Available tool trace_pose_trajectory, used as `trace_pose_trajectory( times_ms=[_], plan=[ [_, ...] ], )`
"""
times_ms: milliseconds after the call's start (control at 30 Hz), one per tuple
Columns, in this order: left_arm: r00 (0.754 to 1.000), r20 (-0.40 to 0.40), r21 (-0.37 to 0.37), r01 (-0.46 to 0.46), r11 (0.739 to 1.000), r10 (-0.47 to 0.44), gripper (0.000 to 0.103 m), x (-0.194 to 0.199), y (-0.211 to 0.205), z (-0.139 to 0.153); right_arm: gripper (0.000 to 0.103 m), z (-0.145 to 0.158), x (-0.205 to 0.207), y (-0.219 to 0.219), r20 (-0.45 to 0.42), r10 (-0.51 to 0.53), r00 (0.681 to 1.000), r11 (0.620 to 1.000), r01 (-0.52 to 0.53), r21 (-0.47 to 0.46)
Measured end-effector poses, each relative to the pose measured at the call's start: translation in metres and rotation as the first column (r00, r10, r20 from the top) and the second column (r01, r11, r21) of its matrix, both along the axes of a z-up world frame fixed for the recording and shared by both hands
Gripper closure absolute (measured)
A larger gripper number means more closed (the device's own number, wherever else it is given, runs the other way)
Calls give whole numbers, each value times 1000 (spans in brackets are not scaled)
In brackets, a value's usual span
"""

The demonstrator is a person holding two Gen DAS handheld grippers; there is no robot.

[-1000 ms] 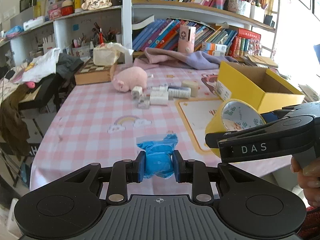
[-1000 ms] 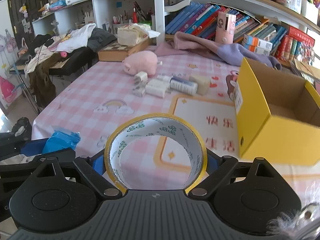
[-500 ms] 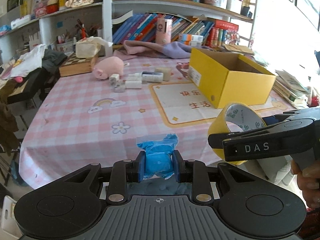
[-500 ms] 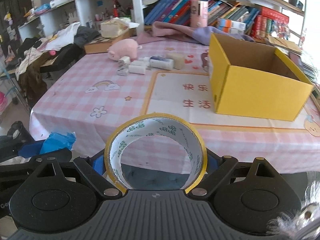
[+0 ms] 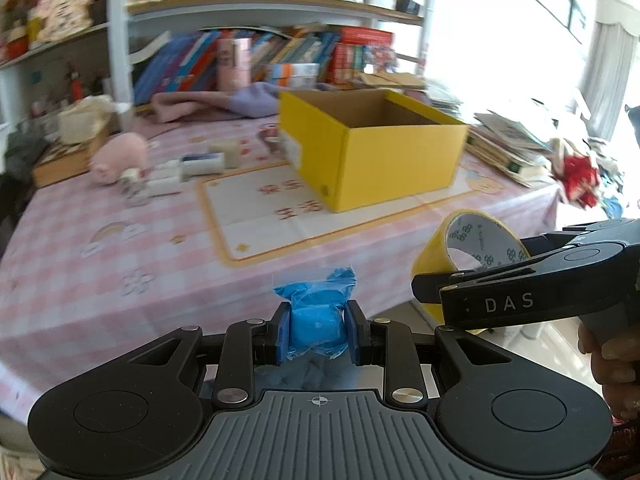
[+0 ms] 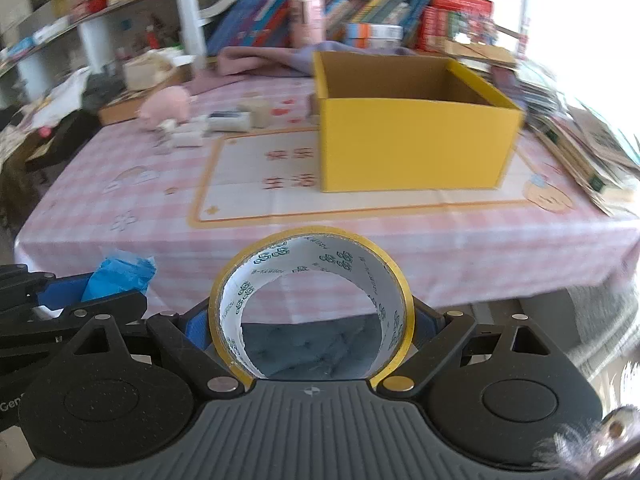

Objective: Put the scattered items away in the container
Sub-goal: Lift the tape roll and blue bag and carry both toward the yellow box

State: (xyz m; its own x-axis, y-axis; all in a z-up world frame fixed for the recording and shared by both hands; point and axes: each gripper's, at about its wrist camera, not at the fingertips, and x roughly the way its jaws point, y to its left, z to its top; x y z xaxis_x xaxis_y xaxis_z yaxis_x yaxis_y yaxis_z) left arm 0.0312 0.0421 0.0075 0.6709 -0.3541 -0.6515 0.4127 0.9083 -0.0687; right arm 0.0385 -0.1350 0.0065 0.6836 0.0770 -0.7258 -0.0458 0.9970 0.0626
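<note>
My left gripper (image 5: 316,332) is shut on a small blue plastic packet (image 5: 316,312), held off the table's near edge. My right gripper (image 6: 312,320) is shut on a yellow roll of tape (image 6: 312,276), its pads pressing the roll's two sides; the same tape roll (image 5: 464,256) shows at the right of the left wrist view. The open yellow cardboard box (image 6: 412,136) stands on the pink checked tablecloth (image 6: 120,184), ahead and slightly right of both grippers. A pink plush pig (image 5: 118,156) and several small white and beige items (image 5: 200,164) lie at the far left of the table.
A shelf of books (image 6: 360,20) and a purple cloth (image 6: 272,60) back the table. Stacked papers and books (image 6: 580,148) crowd the right edge. A chair with clothes (image 6: 64,112) stands left. A person's hand (image 5: 612,360) holds the right gripper.
Both grippers have drawn back from the table and swung right, so the yellow box now sits near the centre of each view. Both grips are unchanged.
</note>
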Motion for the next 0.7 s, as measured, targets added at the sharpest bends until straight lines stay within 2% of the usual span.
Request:
trace_pose_trajectory(
  times_ms=[367, 567, 700],
  plan=[
    [988, 4, 2, 157, 988, -157, 77, 14, -56, 0, 12, -1, -11, -57, -3, -166, 986, 986, 166, 1],
    [981, -2, 0, 195, 981, -195, 77, 25, -76, -2, 12, -4, -7, -79, -16, -203, 979, 979, 203, -6],
    [978, 23, -1, 207, 978, -207, 77, 32, -83, 3, 12, -2, 3, -89, -16, -215, 977, 977, 215, -9]
  ],
)
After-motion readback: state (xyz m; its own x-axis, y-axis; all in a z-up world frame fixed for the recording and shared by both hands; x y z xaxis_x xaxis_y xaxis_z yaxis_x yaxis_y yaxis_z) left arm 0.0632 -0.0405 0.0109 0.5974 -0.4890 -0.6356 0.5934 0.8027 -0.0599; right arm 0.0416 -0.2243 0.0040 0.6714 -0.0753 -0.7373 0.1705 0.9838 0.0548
